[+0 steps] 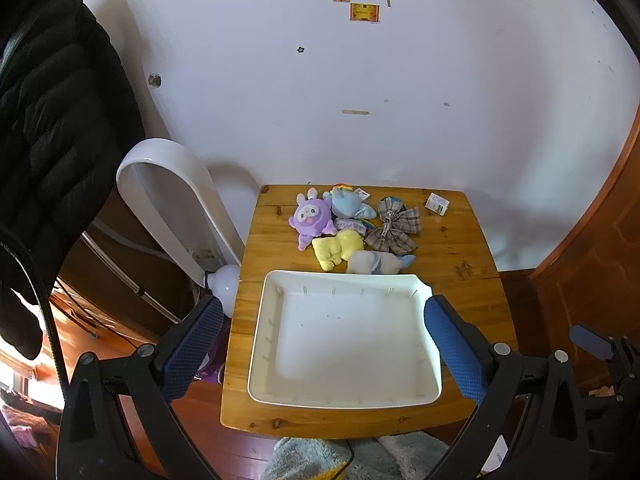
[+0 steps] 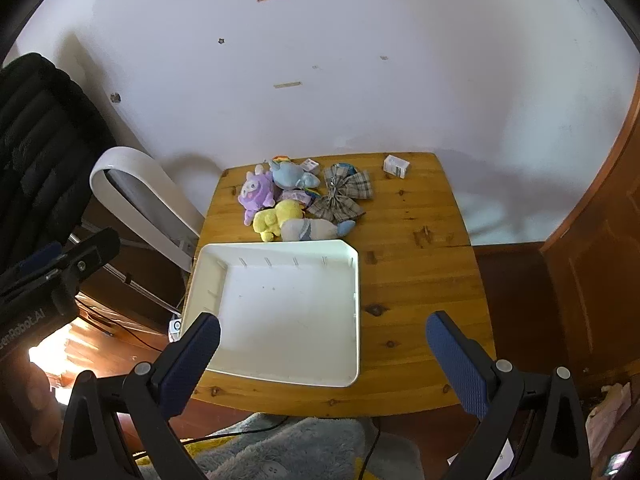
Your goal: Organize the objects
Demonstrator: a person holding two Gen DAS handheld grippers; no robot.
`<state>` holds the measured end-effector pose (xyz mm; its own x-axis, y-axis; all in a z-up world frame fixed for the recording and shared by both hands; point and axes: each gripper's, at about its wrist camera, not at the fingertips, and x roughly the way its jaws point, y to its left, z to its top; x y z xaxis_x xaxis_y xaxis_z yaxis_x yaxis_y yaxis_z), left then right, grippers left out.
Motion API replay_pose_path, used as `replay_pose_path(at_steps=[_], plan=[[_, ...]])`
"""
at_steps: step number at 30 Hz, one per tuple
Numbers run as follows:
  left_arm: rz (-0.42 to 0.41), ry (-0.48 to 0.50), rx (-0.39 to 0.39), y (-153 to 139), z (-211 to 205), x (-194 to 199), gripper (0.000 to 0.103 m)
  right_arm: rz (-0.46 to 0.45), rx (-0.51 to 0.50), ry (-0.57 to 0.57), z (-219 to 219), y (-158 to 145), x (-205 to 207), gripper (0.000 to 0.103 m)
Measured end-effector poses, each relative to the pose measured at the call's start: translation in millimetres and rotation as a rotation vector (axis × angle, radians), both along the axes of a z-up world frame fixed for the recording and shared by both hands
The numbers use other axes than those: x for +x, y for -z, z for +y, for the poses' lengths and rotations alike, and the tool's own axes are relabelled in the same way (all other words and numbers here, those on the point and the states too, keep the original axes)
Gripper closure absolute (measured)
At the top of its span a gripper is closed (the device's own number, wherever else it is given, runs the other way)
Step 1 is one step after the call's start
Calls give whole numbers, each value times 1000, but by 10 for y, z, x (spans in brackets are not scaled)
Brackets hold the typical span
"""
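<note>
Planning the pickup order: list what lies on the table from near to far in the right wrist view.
White tray → grey-blue plush → yellow plush → plaid bow → small white box at the far edge.

soft daylight, sun glare on the floor at lower left, fisheye edges bent and dark

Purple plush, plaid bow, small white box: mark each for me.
purple plush (image 1: 310, 216), left wrist view, on its face.
plaid bow (image 1: 394, 229), left wrist view, on its centre knot.
small white box (image 2: 396, 166), right wrist view, on its top face.
</note>
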<state>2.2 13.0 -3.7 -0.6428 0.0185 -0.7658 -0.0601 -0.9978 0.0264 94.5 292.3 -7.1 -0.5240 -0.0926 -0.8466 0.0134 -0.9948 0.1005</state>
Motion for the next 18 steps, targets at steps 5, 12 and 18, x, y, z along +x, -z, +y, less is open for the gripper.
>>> replay_pose_path(at_steps=[5,12,18], plan=[[-11,4,-7,9,13,-36,2,-4,12,-4,-14,17,-34,0],[-11,18,-20,8,-9,-52,2,-7,7,-9,-6,80,9,0],[-14,24,-31,26,8,-69,2,-7,7,-4,-9,84,7,0]])
